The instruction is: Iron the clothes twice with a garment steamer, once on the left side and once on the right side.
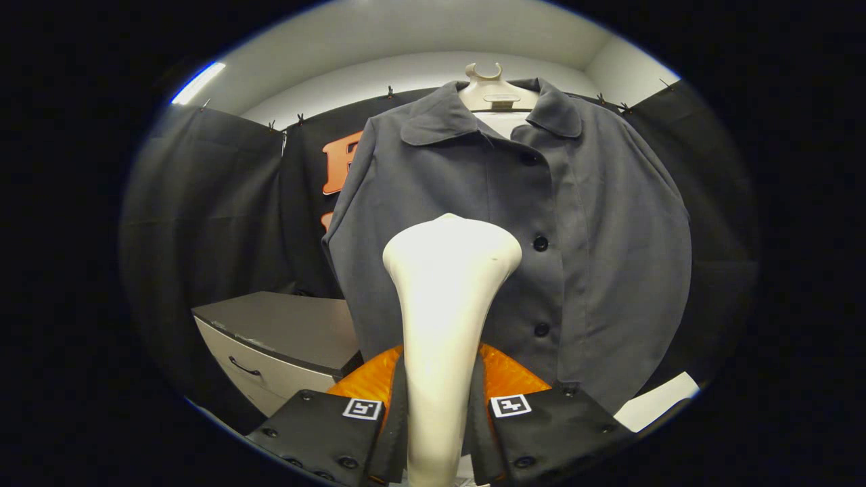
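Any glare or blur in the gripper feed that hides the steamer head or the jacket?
Gripper view: the steamer, clamped in the gripper, is overexposed, its surface detail washed out; the jacket is evenly lit and sharp, though fisheye bends it outward.

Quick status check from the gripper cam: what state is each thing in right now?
Gripper: shut on the steamer handle, one finger on each side.
Steamer: held upright, head raised in front of the jacket's lower left half; whether they touch, cannot tell.
Jacket: hanging on a hanger, buttoned down the front, collar open.
Hanger: upright, carrying the jacket.
Drawer: closed, on the cabinet beside the jacket.
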The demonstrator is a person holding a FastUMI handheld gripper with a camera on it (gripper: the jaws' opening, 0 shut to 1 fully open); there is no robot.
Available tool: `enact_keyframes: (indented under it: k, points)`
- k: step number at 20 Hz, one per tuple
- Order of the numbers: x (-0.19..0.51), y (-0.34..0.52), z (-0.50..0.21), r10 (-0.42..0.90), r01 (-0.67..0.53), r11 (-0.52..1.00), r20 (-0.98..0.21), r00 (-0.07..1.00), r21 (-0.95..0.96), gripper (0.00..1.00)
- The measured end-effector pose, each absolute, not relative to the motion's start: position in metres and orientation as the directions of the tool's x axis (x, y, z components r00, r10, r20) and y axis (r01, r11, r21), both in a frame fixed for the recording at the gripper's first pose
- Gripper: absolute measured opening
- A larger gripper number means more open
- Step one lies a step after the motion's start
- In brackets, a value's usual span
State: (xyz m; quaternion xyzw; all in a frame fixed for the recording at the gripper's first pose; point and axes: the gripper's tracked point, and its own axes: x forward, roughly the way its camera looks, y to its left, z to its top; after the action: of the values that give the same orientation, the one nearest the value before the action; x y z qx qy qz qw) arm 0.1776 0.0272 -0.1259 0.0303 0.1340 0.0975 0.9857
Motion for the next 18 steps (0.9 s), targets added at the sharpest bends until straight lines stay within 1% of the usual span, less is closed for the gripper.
enact_keyframes:
  k: [11, 18]
  points:
    - [0.135, 0.022, -0.211, 0.178, -0.147, 0.983, -0.373, 0.911, 0.111, 0.45]
    - [0.098, 0.026, -0.275, 0.187, -0.134, 0.980, -0.477, 0.859, 0.144, 0.45]
